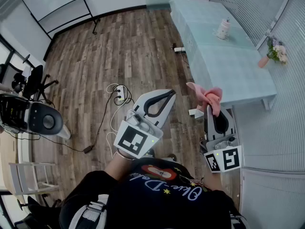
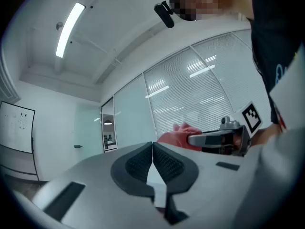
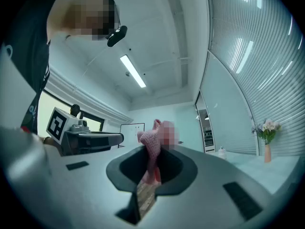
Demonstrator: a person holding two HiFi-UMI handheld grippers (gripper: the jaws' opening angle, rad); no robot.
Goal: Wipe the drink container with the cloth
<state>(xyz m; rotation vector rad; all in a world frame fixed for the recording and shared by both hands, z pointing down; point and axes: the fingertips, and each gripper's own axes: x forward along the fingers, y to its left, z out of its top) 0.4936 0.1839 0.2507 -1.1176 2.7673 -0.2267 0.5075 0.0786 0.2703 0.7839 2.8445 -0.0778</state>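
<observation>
The drink container, a small white bottle, stands far off on the table with the pale blue cover; in the right gripper view the container is a tiny shape on that table. My right gripper is shut on a pink cloth, which bunches above its tips. That cloth hangs pinched between the dark pads. My left gripper is held beside it, shut, with nothing in it; its pads meet along a line. The left gripper view also catches the right gripper and the cloth.
A vase of flowers stands at the table's right end. On the wooden floor lie cables and a power strip. An office chair and a white machine sit at the left. Glass walls with blinds run behind the table.
</observation>
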